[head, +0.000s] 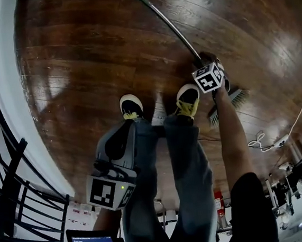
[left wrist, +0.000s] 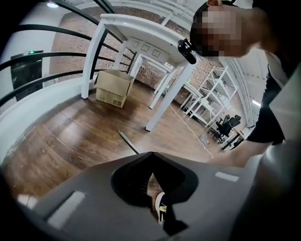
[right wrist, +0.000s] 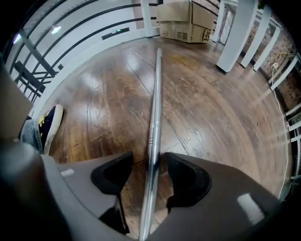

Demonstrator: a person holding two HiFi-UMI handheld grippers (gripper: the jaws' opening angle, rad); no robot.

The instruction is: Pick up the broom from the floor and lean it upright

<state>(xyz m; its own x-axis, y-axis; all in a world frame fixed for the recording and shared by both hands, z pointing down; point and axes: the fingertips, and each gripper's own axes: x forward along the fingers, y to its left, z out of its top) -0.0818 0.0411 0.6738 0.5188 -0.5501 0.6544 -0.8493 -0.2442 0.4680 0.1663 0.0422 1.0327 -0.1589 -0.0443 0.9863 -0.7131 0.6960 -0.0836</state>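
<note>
Right gripper view showed the right gripper with its jaws closed in on the broom's metal handle, one jaw on each side of the pole and pressed against it, so the grasp looked made. From the head view, the broom lay flat on the wooden floor. Its handle ran away from the person and its bristle head sat just beside the shoe, with the right gripper down low near that end. The left gripper hung by the person's leg, well apart from the broom. In its own view the left gripper had its jaws together on nothing. I judged the task barely begun: the grip was taken, but the lift and the leaning upright were not yet done.
</note>
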